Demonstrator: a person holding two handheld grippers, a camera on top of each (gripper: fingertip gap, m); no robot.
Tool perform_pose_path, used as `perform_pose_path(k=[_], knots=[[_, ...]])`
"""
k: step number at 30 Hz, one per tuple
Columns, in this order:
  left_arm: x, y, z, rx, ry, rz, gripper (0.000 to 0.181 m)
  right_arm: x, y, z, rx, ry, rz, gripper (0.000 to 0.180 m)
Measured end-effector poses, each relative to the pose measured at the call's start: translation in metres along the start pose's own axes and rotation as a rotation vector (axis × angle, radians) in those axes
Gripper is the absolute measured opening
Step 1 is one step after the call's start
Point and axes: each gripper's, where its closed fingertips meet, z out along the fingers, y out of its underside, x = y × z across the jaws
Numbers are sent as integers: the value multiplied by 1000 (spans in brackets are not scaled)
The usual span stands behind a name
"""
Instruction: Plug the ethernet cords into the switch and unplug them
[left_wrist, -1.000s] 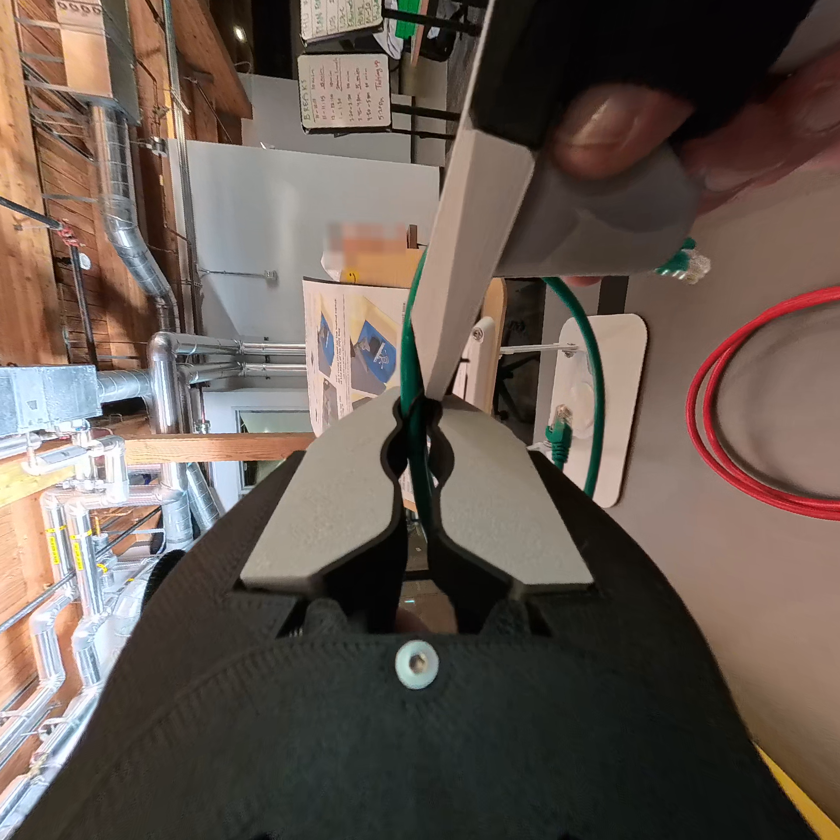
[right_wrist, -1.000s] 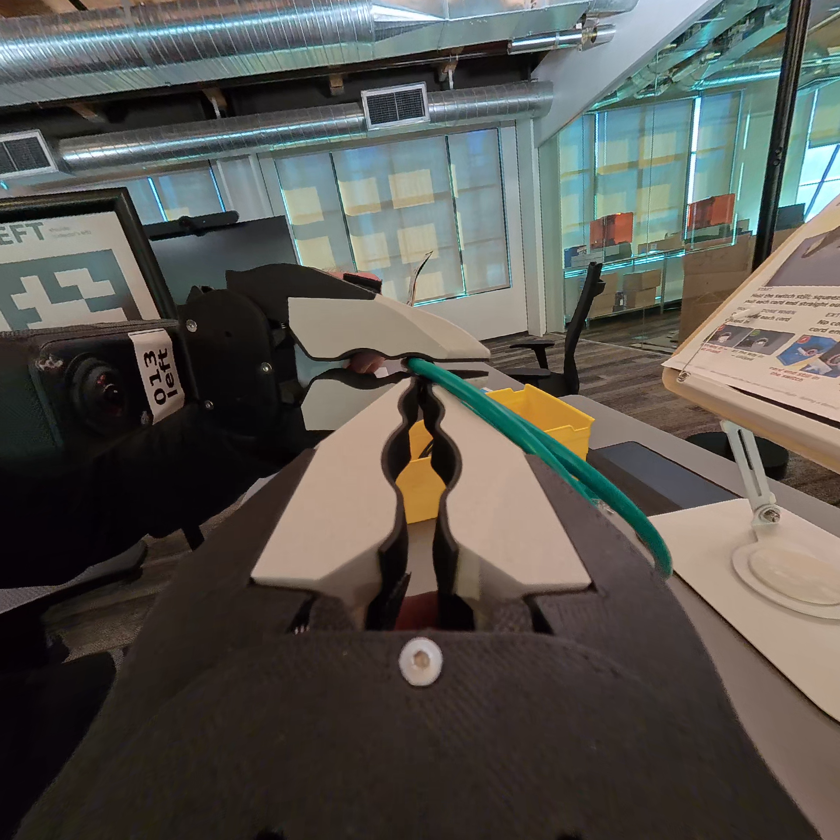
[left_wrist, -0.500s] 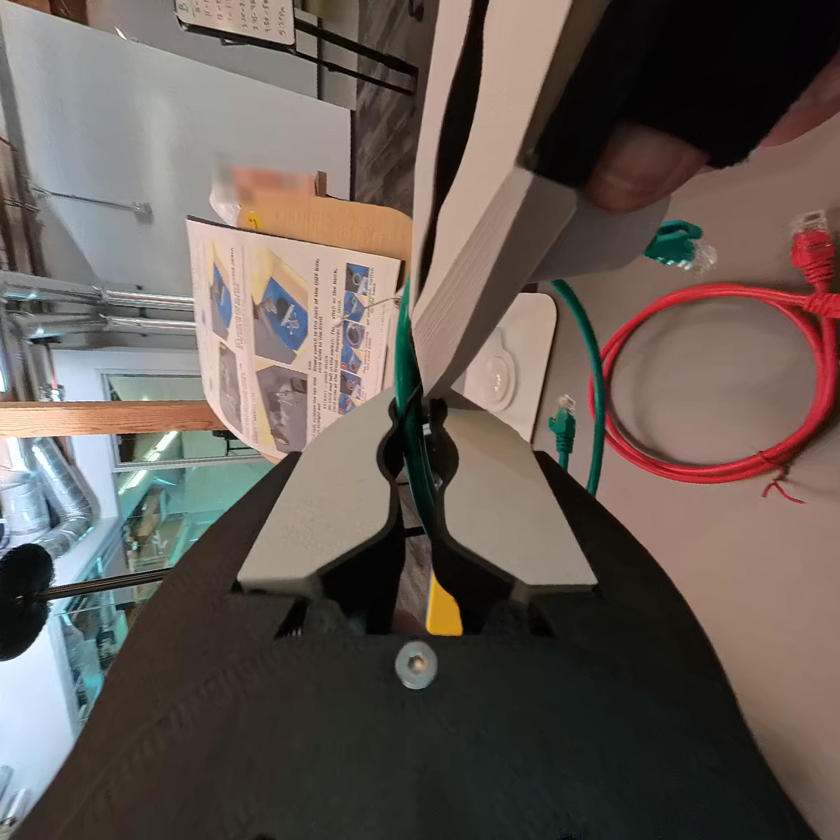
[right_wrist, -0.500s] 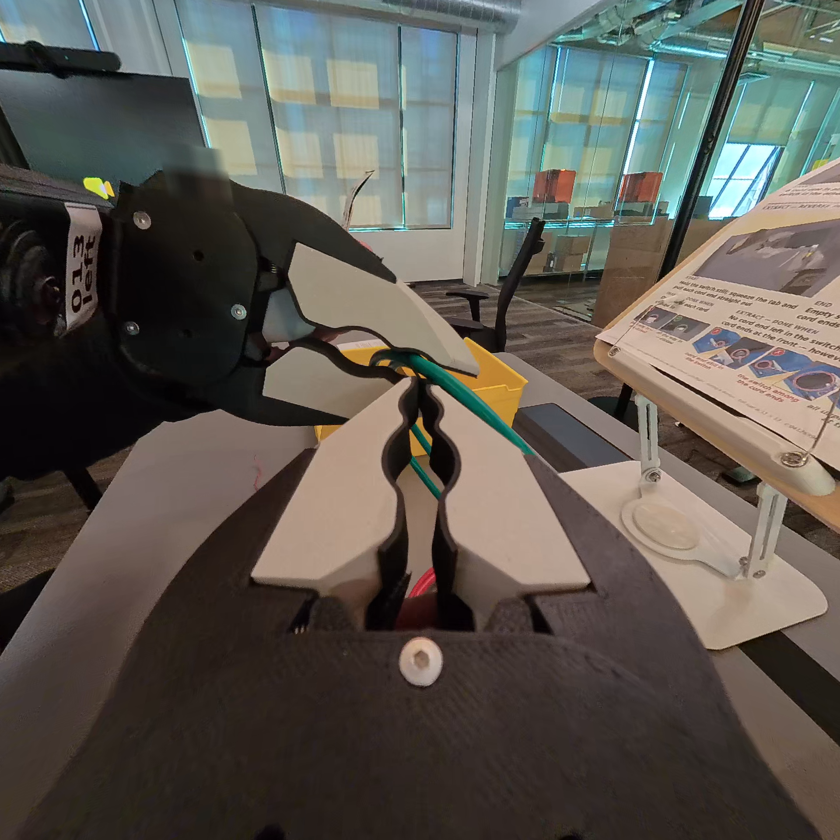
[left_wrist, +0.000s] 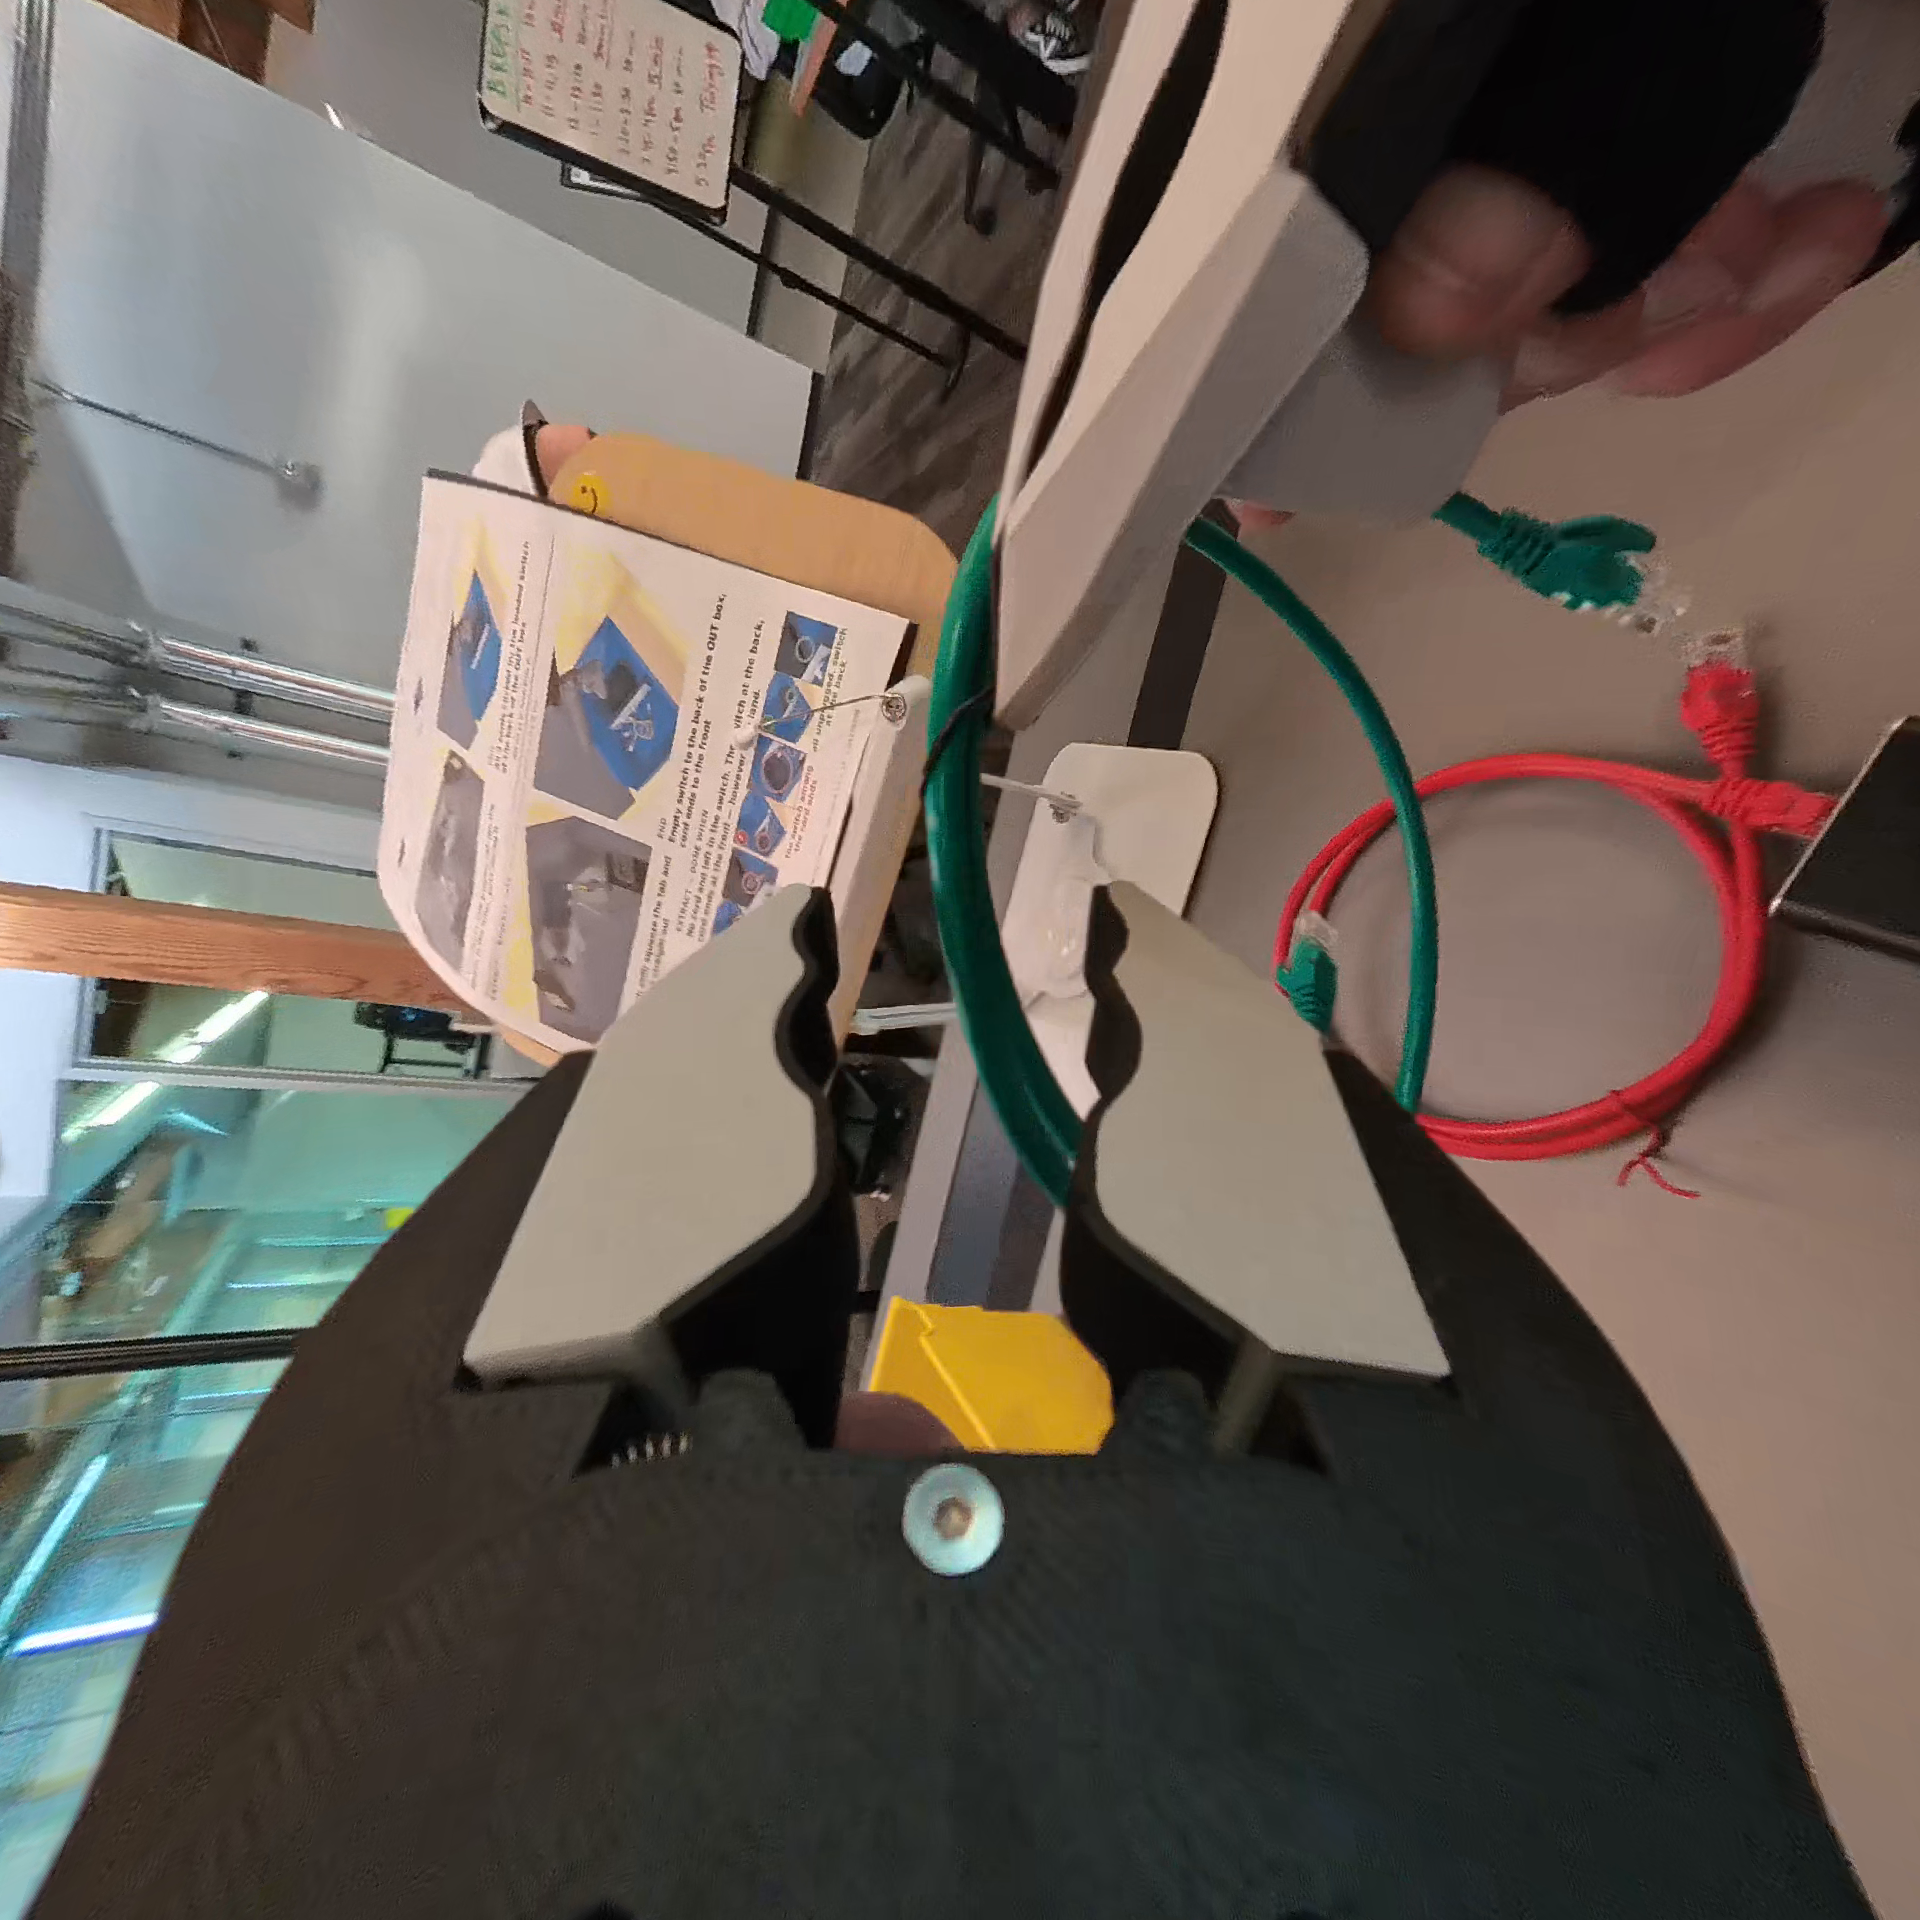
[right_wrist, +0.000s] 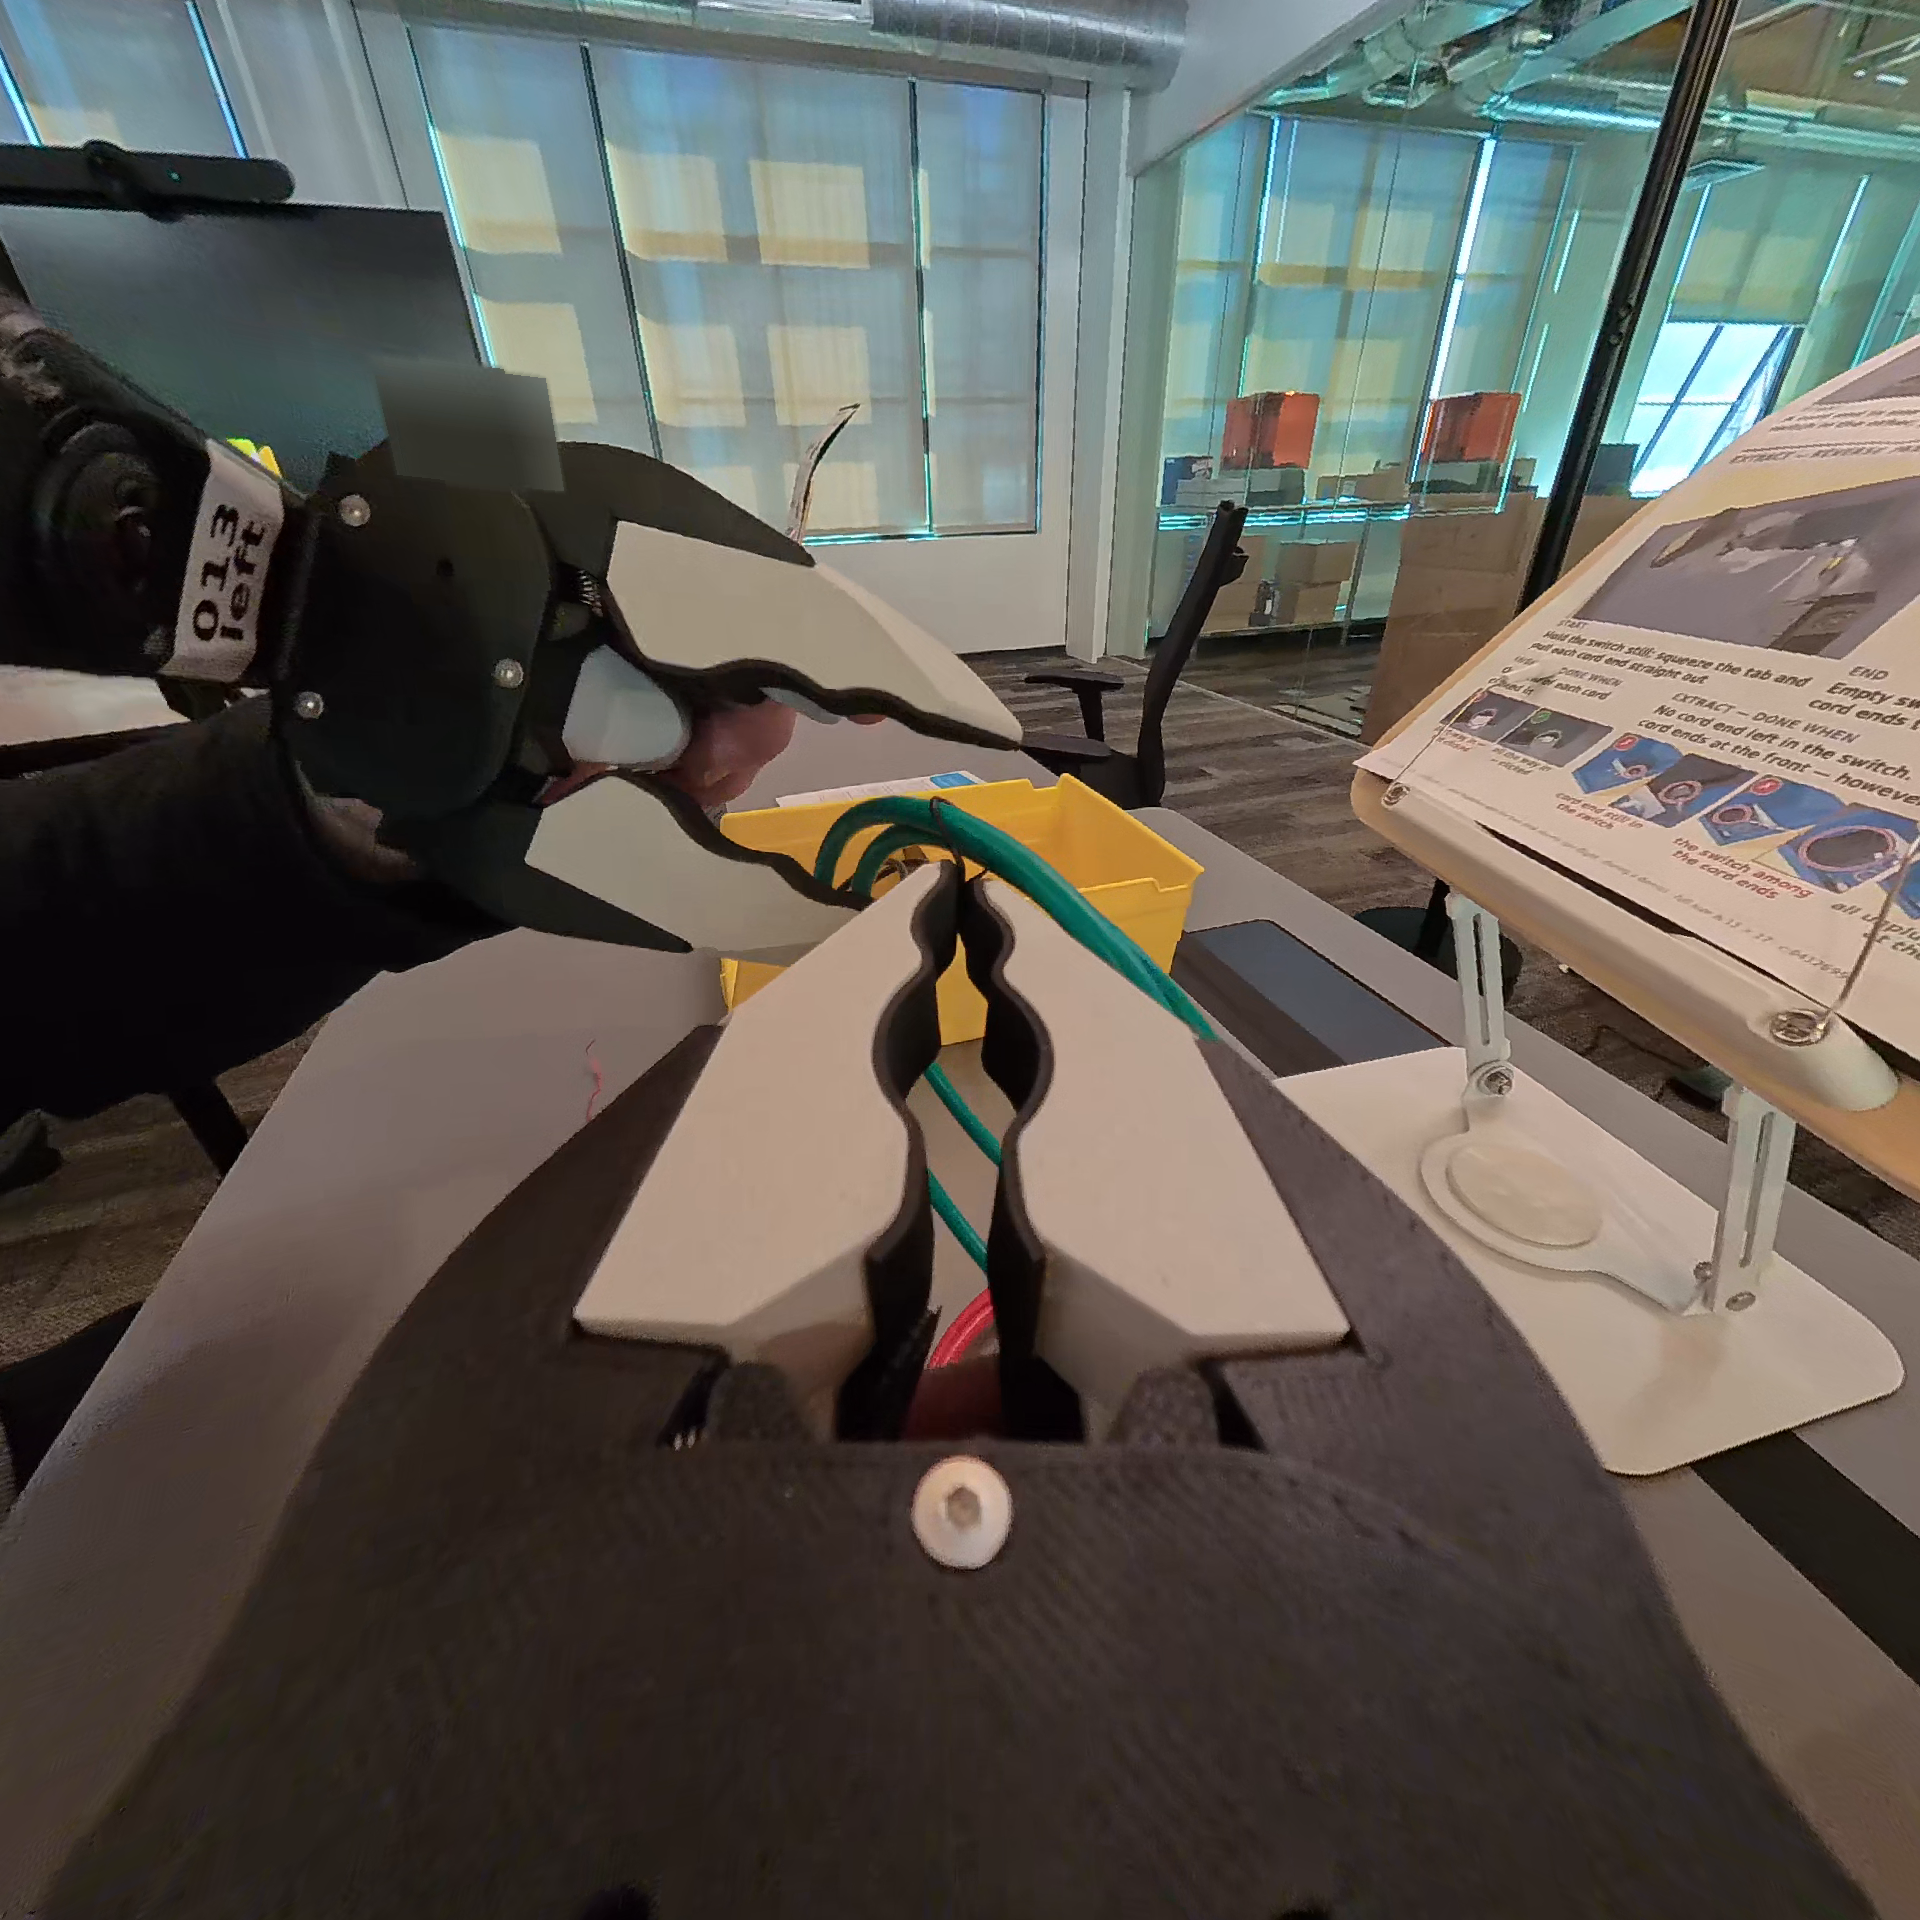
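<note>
Two grippers meet above the grey desk (right_wrist: 312, 1122). The left gripper (left_wrist: 961, 925) has its jaws spread, and a loop of the green ethernet cord (left_wrist: 961, 852) passes loosely through the gap without being pinched. The right gripper (right_wrist: 958, 883) has its jaws pressed together at the tips, pinching the green cord where its strands are bound by a thin black tie. From there the cord curves down toward the desk, with one green plug (left_wrist: 1569, 556) lying near the person's hand (left_wrist: 1621, 270) and the other green plug (left_wrist: 1307, 966) resting inside the ring of the red ethernet cord (left_wrist: 1538, 1122). That red cord lies coiled flat on the desk, one red plug (left_wrist: 1720, 707) pointing away from the coil. At the right edge of the left wrist view, just beside the red cord, only a dark boxy corner (left_wrist: 1860, 862) shows; whether it is the switch cannot be told. A yellow bin (right_wrist: 1101, 862) sits on the desk behind the grippers. To the right stands a tilted wooden board (right_wrist: 1455, 831) on a white stand (right_wrist: 1621, 1340), carrying an illustrated instruction sheet (right_wrist: 1714, 727).
</note>
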Motion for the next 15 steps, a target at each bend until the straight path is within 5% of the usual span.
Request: perform_pose_path(k=[7, 15], knots=[[37, 20, -3, 90, 300, -231, 55, -1, 6, -2, -15, -45, 13, 0], [104, -1, -21, 238, 605, -306, 38, 3, 19, 1, -52, -41, 29, 0]])
